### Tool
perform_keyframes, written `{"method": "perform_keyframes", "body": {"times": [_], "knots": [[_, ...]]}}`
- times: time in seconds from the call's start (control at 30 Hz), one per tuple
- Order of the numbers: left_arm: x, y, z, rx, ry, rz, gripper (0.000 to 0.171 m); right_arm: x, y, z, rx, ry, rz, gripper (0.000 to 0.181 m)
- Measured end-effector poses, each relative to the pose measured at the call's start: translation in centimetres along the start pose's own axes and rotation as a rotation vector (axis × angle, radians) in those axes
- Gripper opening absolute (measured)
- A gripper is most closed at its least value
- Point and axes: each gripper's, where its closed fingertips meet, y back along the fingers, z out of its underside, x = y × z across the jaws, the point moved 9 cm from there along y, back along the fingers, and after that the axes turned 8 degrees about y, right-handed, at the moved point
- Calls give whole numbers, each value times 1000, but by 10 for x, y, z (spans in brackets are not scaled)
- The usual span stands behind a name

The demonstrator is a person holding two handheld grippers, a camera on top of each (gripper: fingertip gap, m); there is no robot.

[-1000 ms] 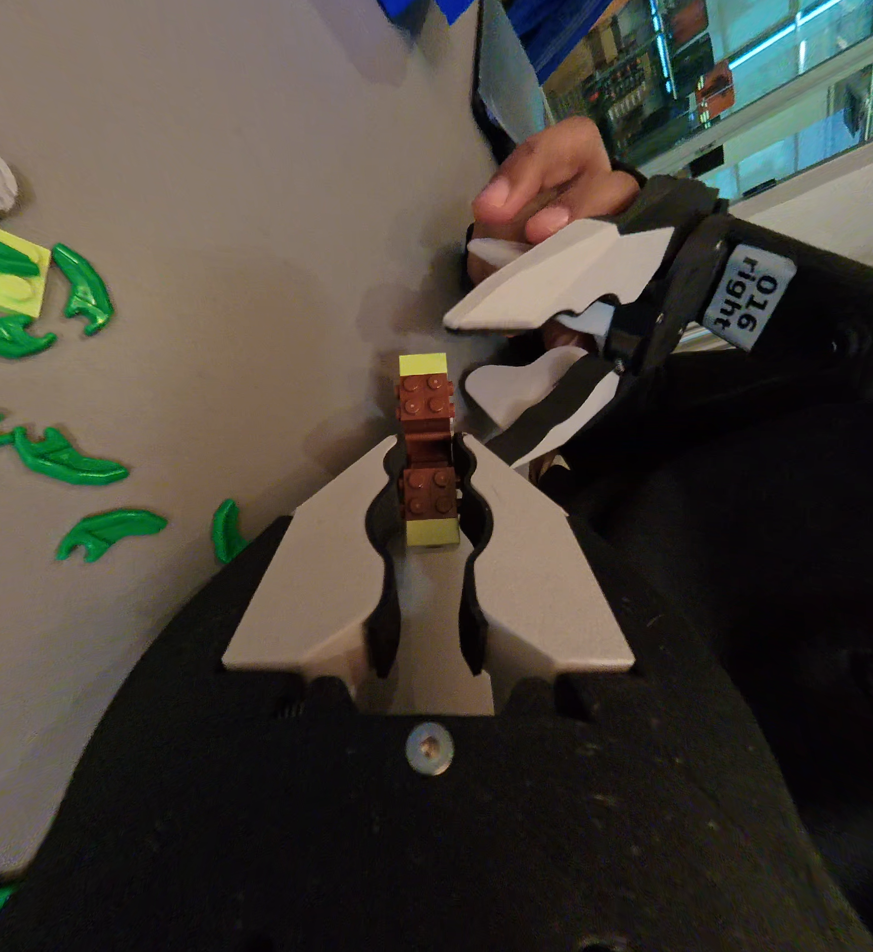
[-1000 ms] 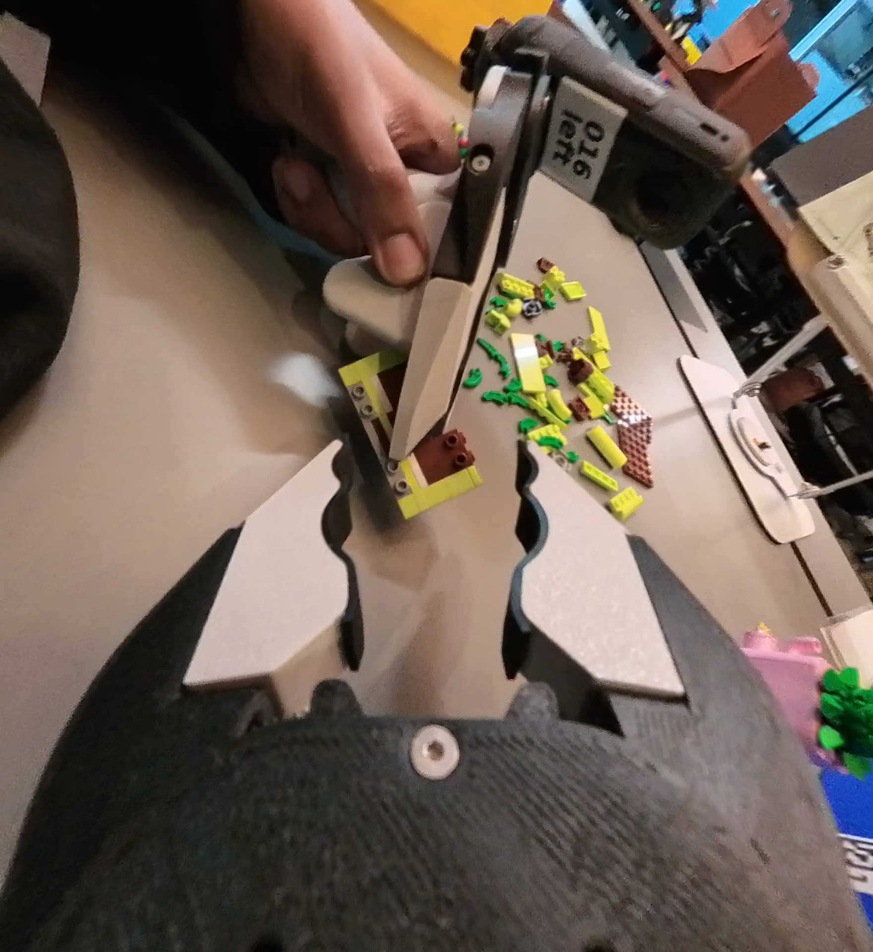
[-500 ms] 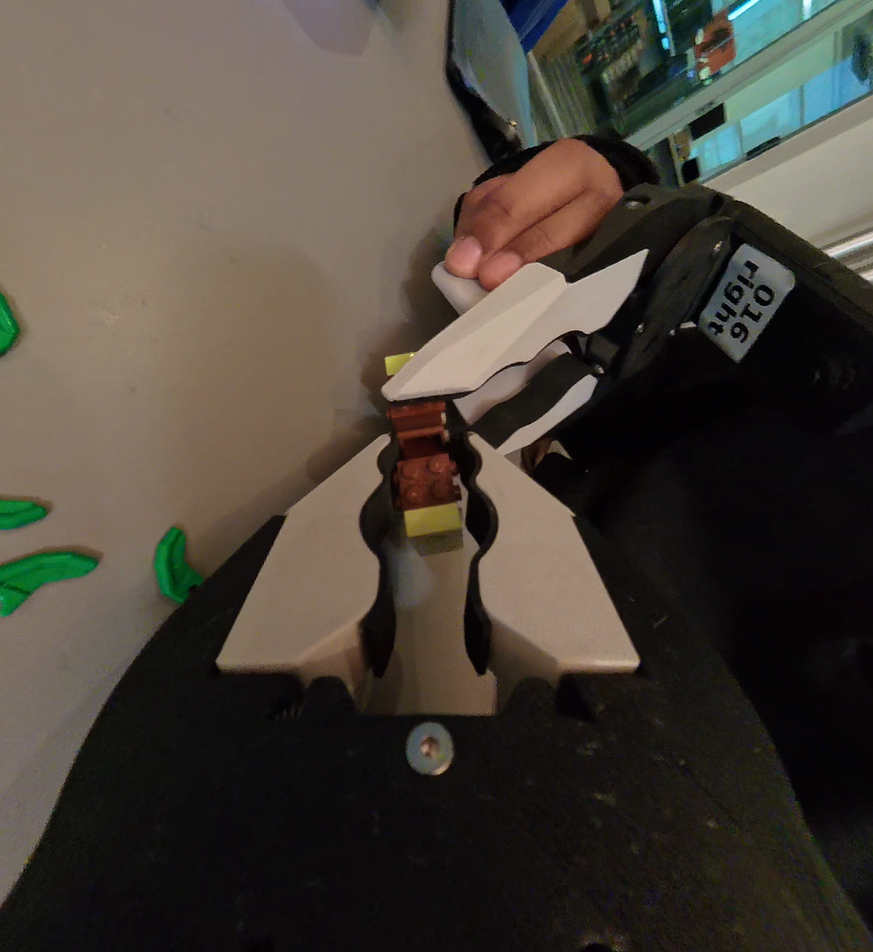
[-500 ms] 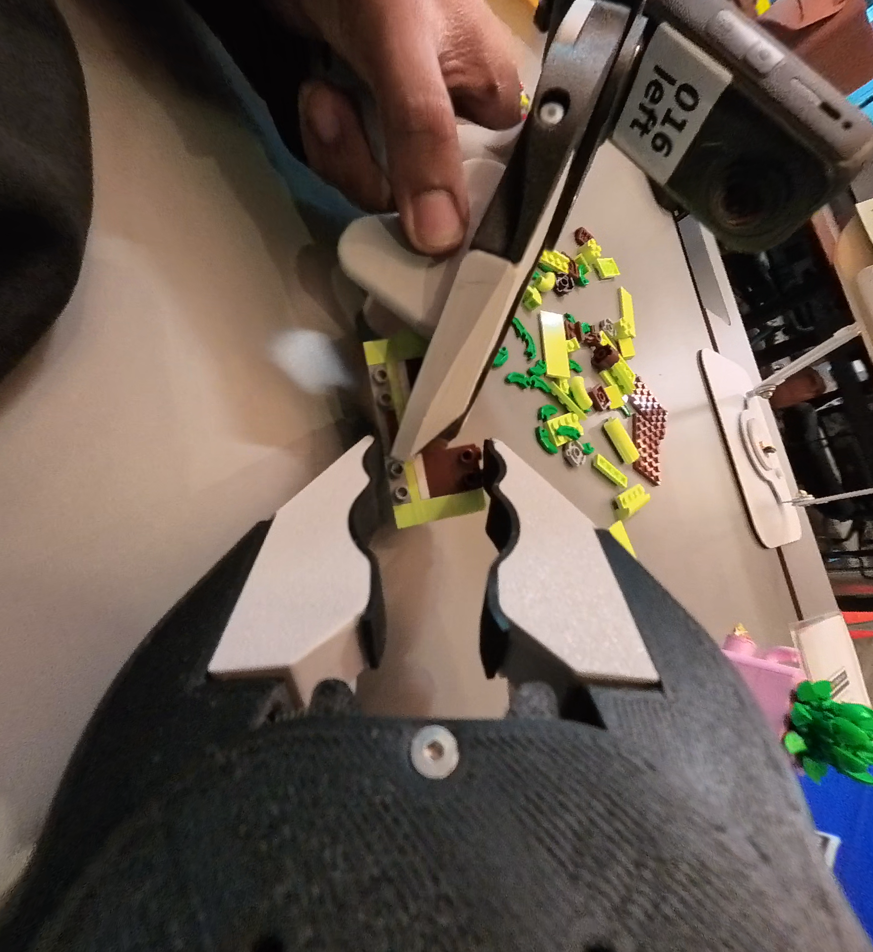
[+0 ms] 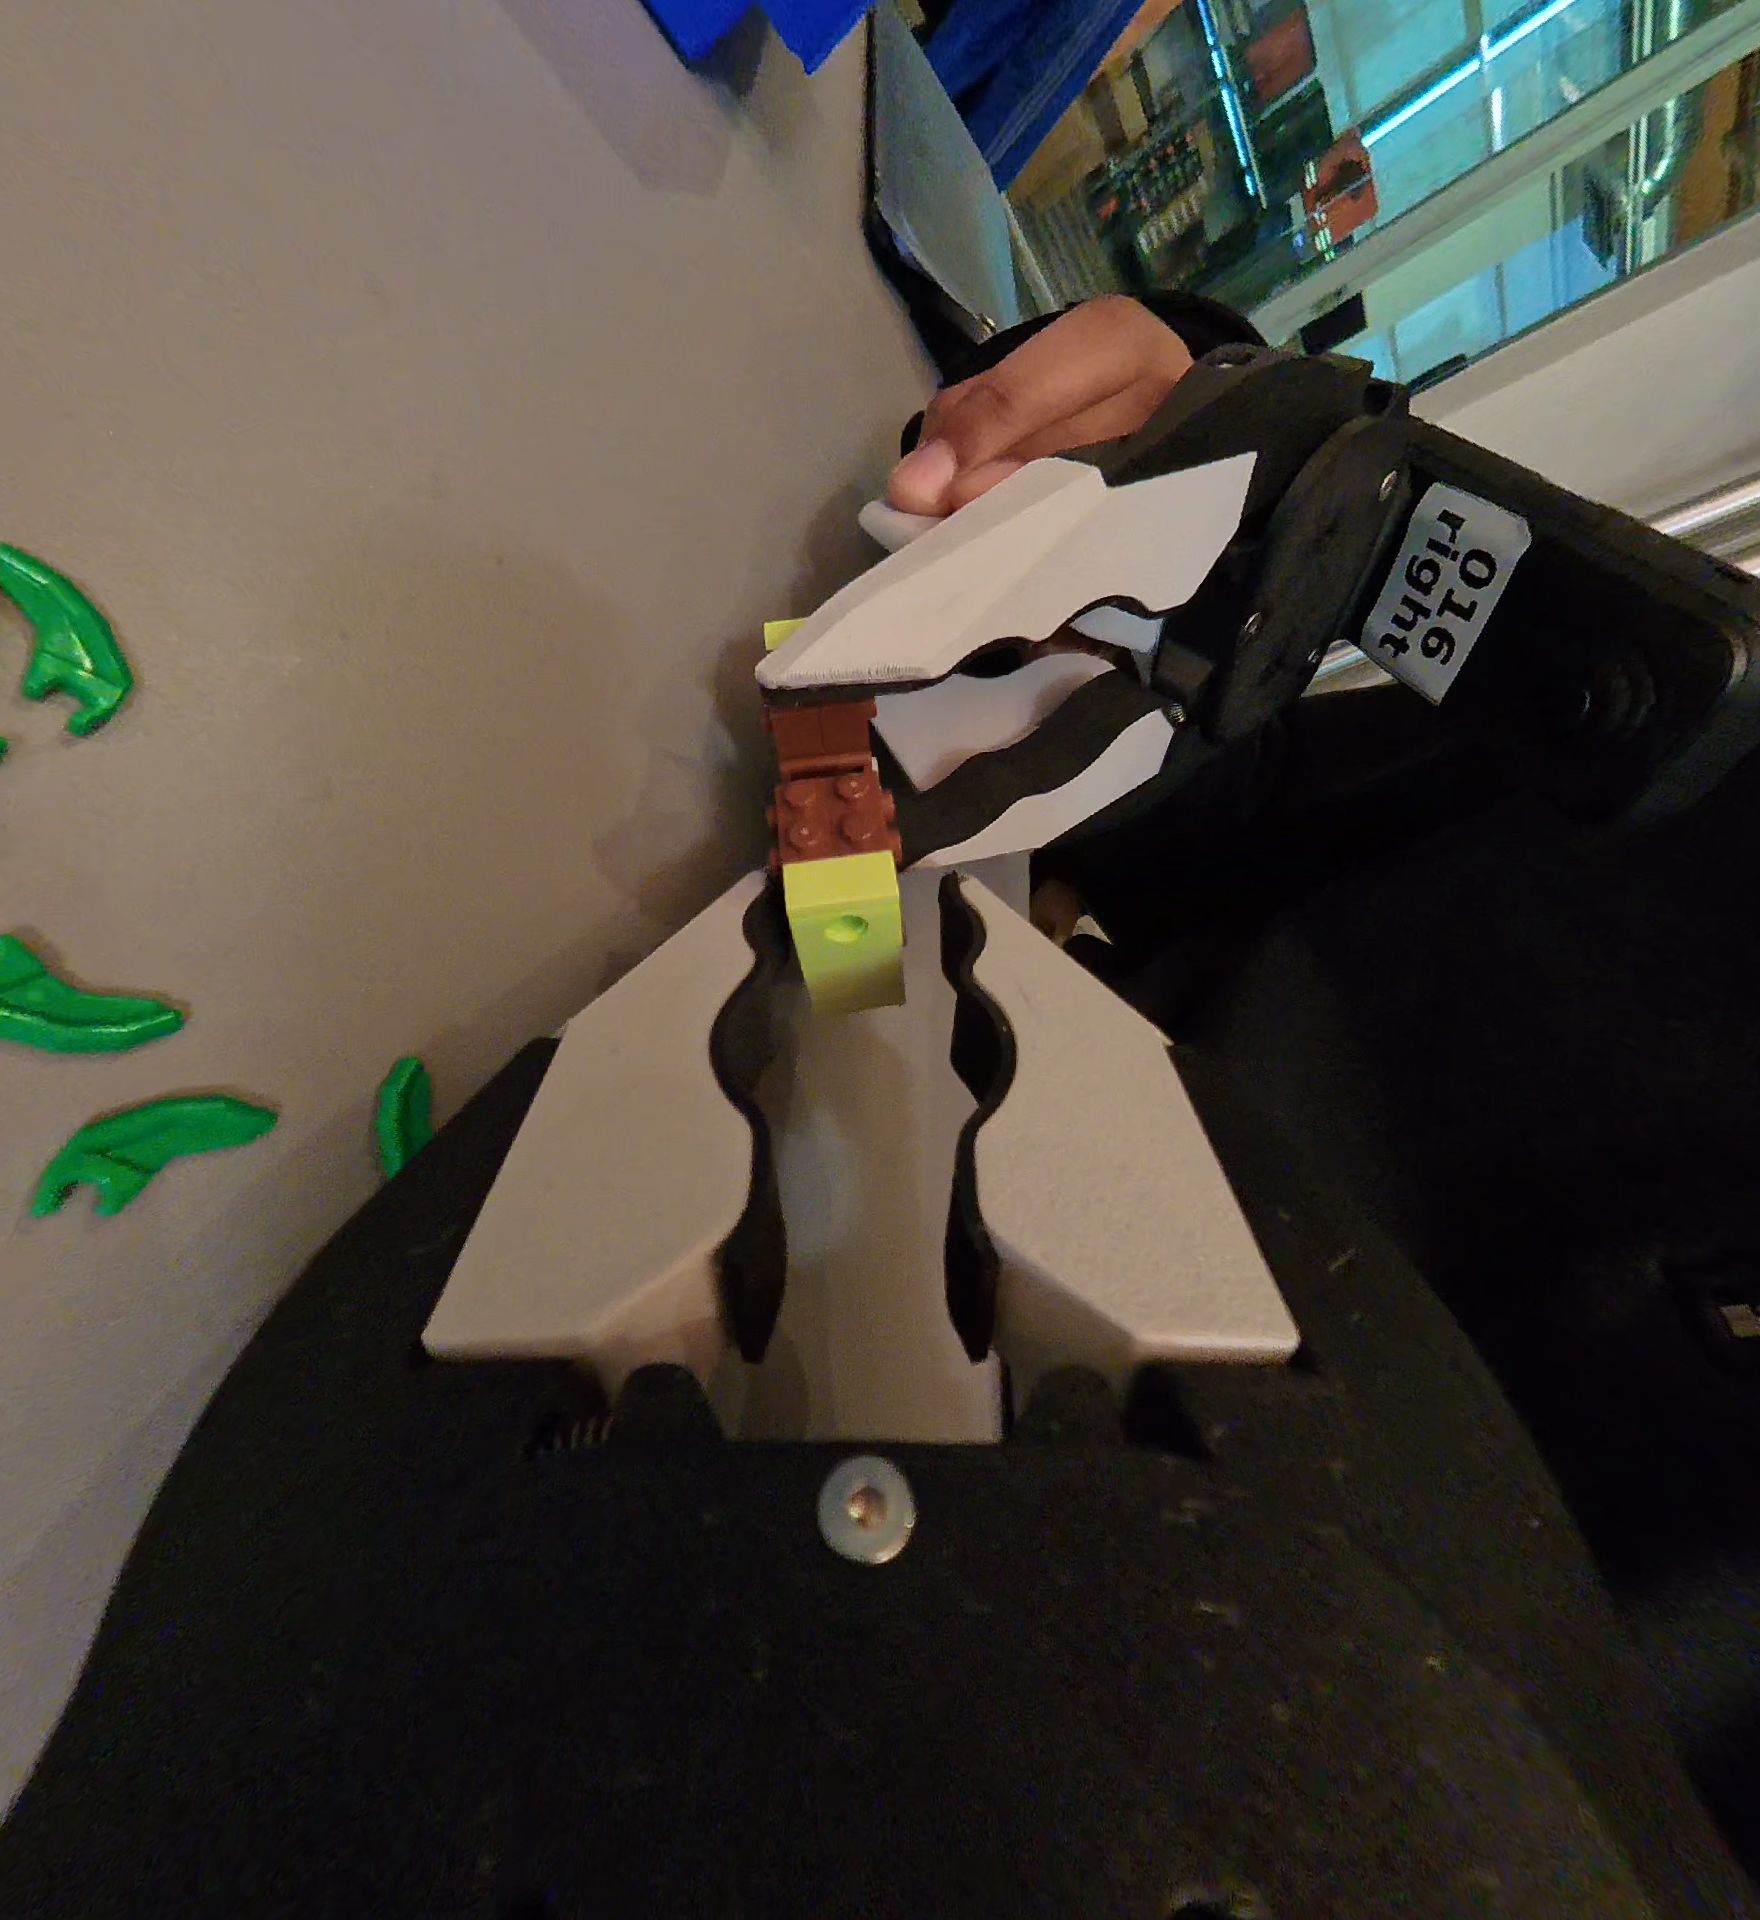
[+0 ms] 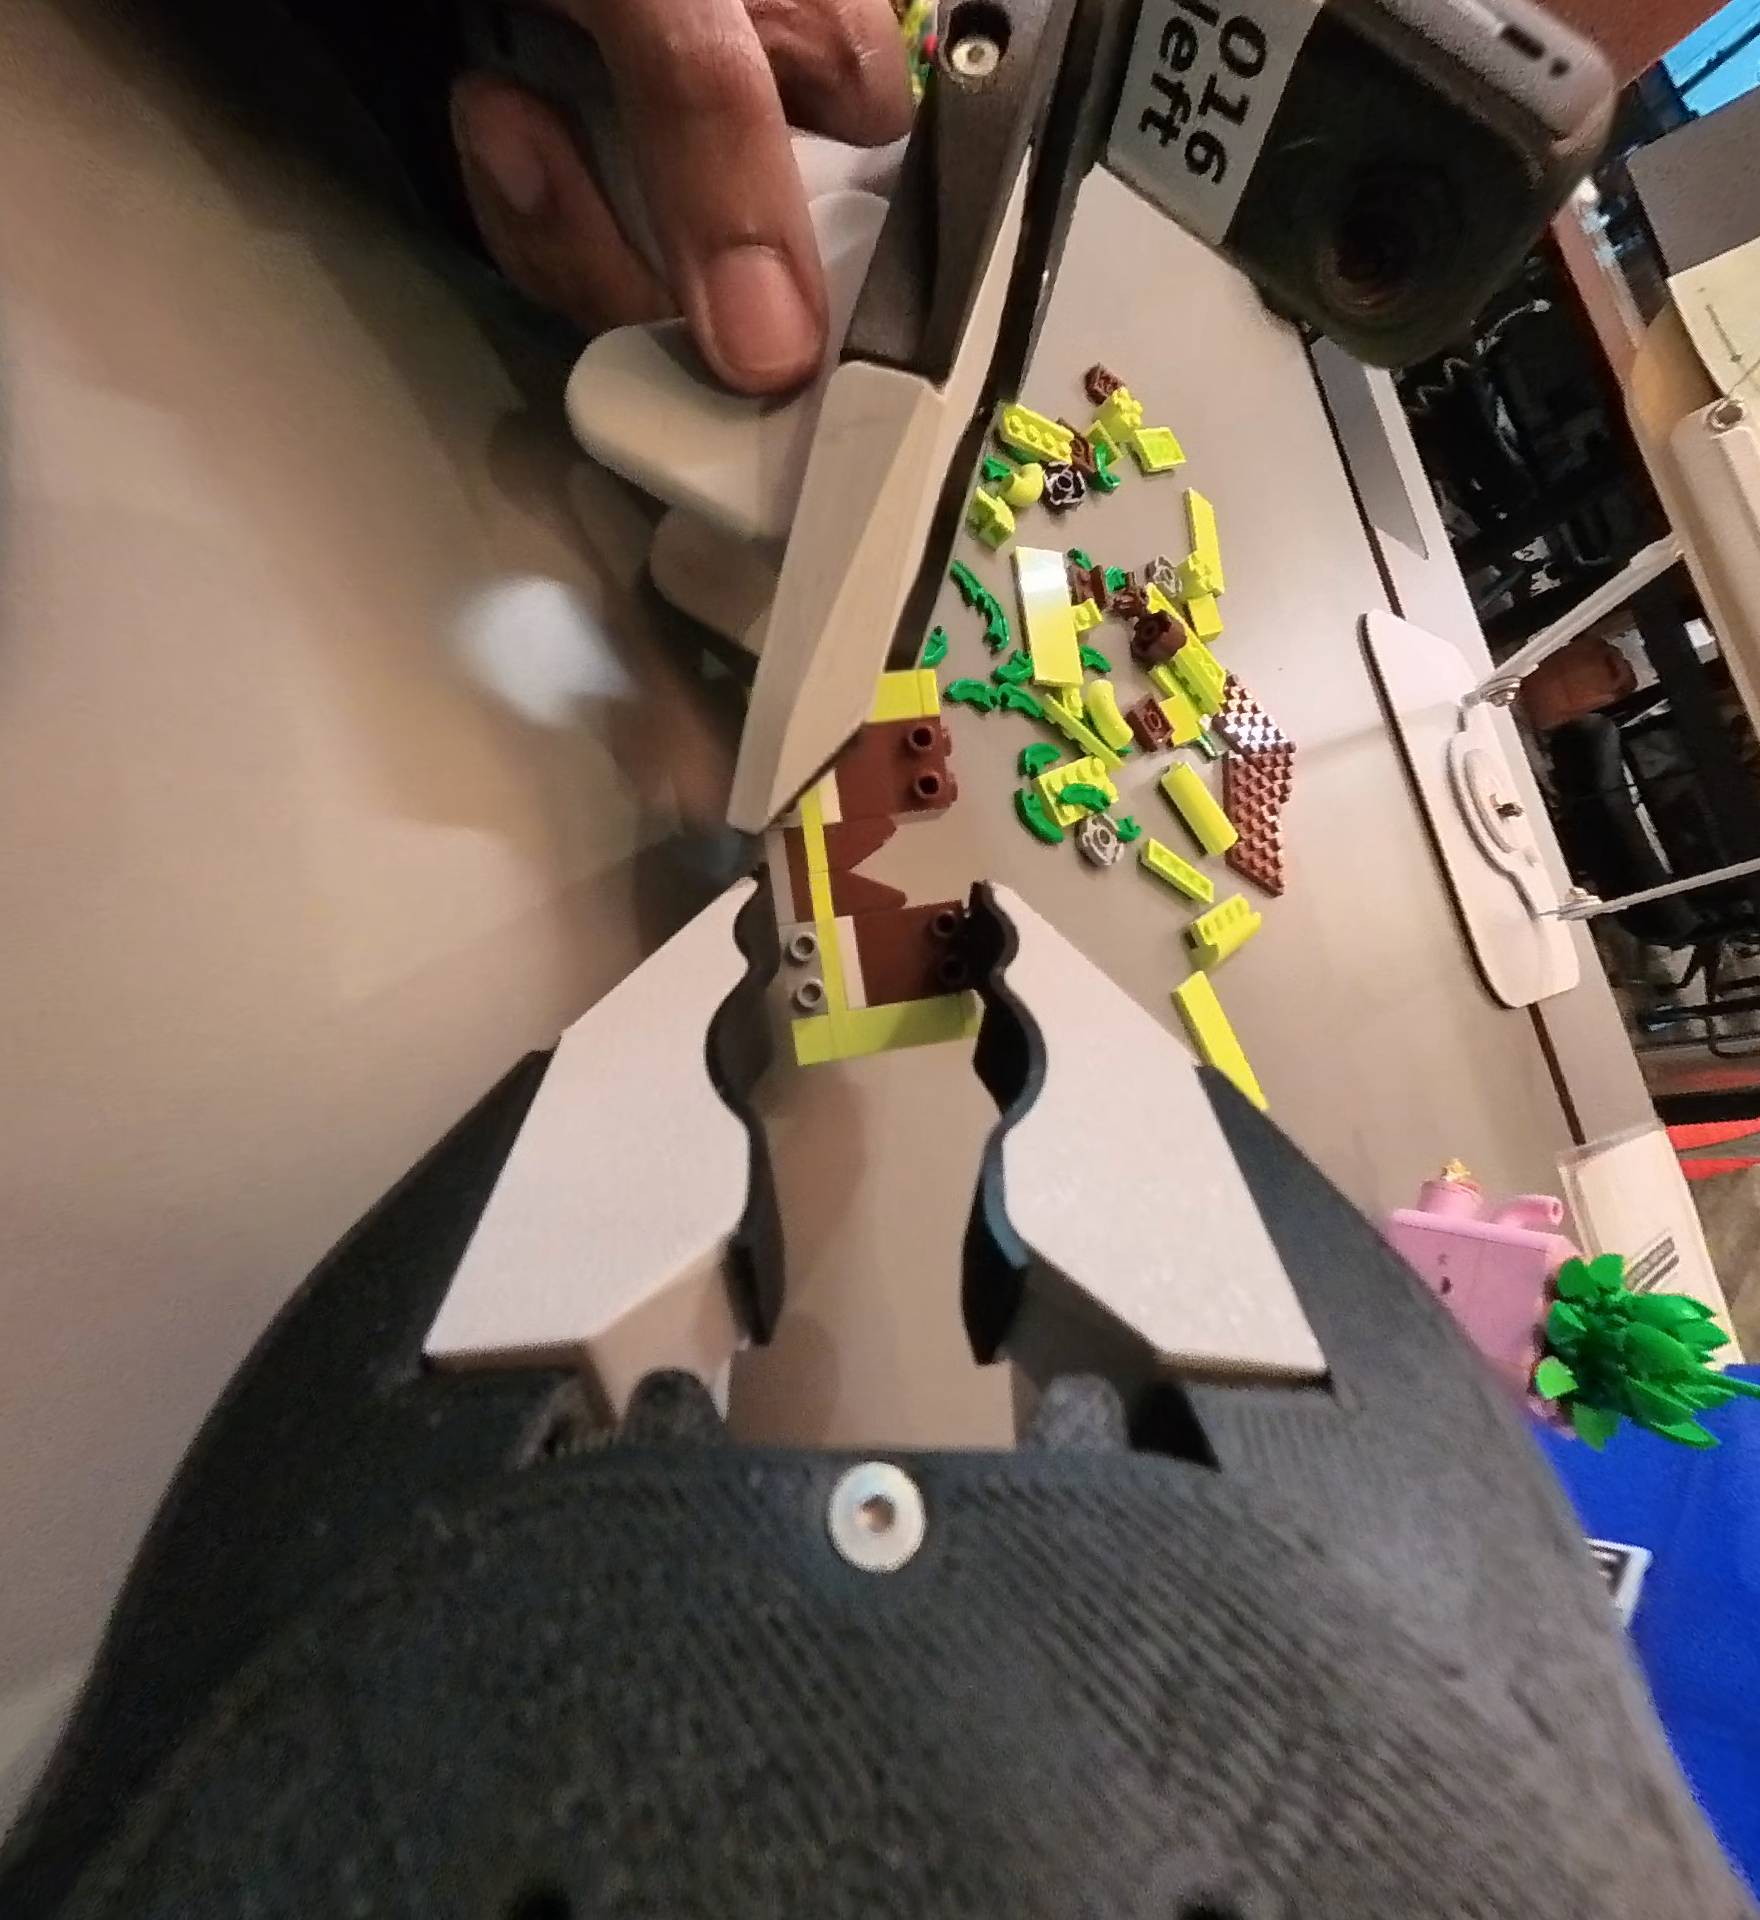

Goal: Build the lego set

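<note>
A small lego assembly [image 5: 840,940] of lime and brown bricks is held in the air between both grippers. In the left wrist view, my left gripper [image 5: 855,888] has its jaws apart. The lime end sits between the tips with a gap on its right side. My right gripper [image 5: 819,717] comes in from the right and is shut on the brown far end. In the right wrist view, my right gripper [image 6: 871,899] clamps the assembly [image 6: 897,956] at its tips. The left gripper [image 6: 751,821] reaches down from above and hides the upper part.
Several green leaf pieces [image 5: 45,1003] lie on the grey table [image 5: 388,416] to the left. A pile of loose lime, brown and green pieces [image 6: 1115,665] and a brown plate [image 6: 1255,790] lie beyond. A pink block [image 6: 1468,1257], green foliage [image 6: 1624,1351] and a white stand [image 6: 1478,810] sit at right.
My right gripper moved in and shut on the assembly's far end. My left gripper's jaws widened, and the assembly now sits out at their tips instead of deep between them.
</note>
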Motion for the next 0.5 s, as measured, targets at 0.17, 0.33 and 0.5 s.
{"method": "perform_keyframes", "body": {"times": [0.17,0.33,0.5], "knots": [[-3,2,-1,19,12,-5,18,0,-1,2,19,-4,35,35],[-8,2,-1,32,33,-51,16,-3,-5,1,12,-9,40,44],[-9,2,-2,53,39,-87,17,-4,-7,-2,-11,0,61,42]]}}
